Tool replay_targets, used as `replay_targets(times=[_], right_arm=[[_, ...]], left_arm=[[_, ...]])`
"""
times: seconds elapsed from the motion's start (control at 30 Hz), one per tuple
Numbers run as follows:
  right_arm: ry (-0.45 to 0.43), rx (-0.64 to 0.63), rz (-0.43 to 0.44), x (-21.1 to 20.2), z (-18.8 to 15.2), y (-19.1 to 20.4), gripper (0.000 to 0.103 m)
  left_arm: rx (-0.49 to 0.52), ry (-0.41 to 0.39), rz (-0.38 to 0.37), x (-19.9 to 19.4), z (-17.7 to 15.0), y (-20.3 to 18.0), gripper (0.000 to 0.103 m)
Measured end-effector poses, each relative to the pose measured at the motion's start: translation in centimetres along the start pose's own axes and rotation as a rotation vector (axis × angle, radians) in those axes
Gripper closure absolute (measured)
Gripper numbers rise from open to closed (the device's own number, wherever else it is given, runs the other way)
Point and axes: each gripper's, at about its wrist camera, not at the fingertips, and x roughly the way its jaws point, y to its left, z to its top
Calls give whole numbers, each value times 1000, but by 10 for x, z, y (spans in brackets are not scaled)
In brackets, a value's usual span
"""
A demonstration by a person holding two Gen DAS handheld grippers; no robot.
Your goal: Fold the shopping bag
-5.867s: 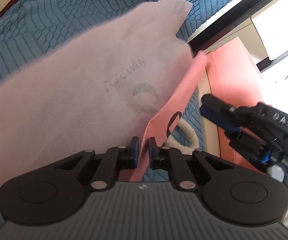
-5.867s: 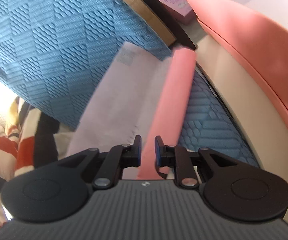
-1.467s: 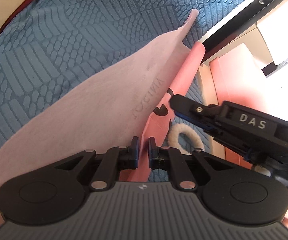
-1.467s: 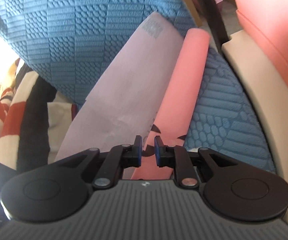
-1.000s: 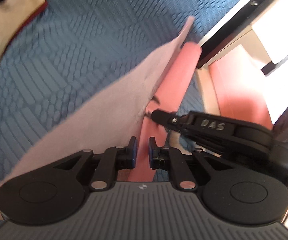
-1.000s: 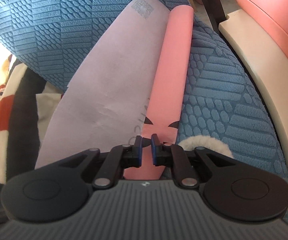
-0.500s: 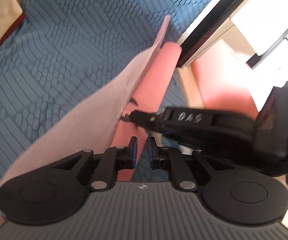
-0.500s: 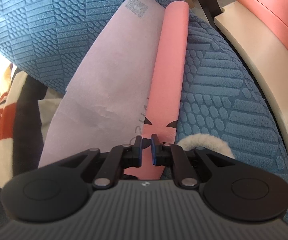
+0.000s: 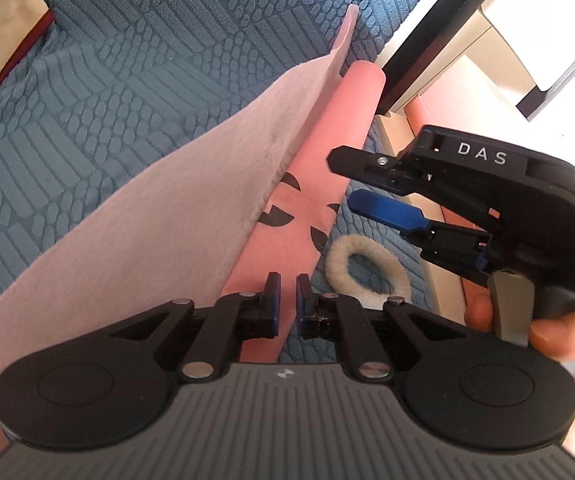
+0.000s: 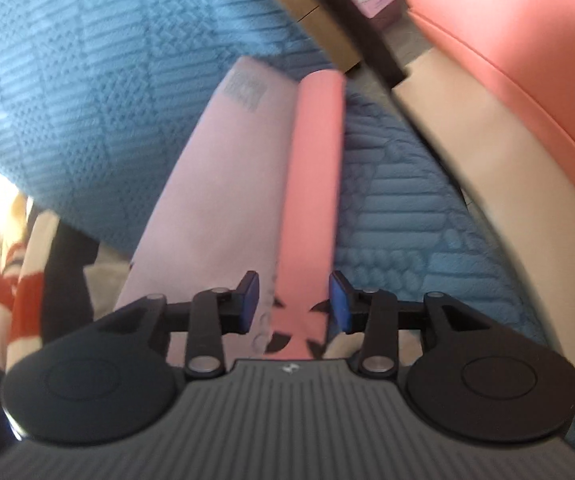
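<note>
From the left wrist view, the shopping bag (image 9: 135,216) lies on a blue textured bed cover (image 9: 99,80), its pale pink outer side turned up as a broad flap and its deeper pink panel (image 9: 319,160), printed with black marks, showing in a long strip beside it. The bag is flattened and nothing can be seen inside it. The left hand-held gripper (image 9: 286,296) sits low over the near end of the pink panel with its jaws drawn nearly together; whether the fabric is pinched between them cannot be told. A white fluffy ring (image 9: 367,264) rests on the cover just right of the bag. The right hand-held gripper (image 9: 347,182) hovers above the pink strip, held by a hand (image 9: 535,332), its fingers parted. From the right wrist view, blurred by motion, the right hand-held gripper (image 10: 293,298) has its jaws opening, the pink strip (image 10: 315,184) lying between them with the pads clear of it. The pale flap (image 10: 215,184) runs alongside to the left, and a striped cloth (image 10: 11,280) shows at the far left.
</note>
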Motion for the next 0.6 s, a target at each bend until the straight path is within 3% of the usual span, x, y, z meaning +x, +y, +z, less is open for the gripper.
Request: replay_targets(times=[0.2,0.37,0.5,0.6], right_arm=[[7,1,6,11,4,-6,61],[46,41,79,20,5,-11,61],[76,65,120,22,3,-14,61],[98,39,133,21,1,-11,66]], left_arm=[[-17,8,-10,1,3,3,92],[-59,11,-31,2,5,8,92],[-169,20,-89,5,5,23,92],[-194,20,-100,6,5,26,92]])
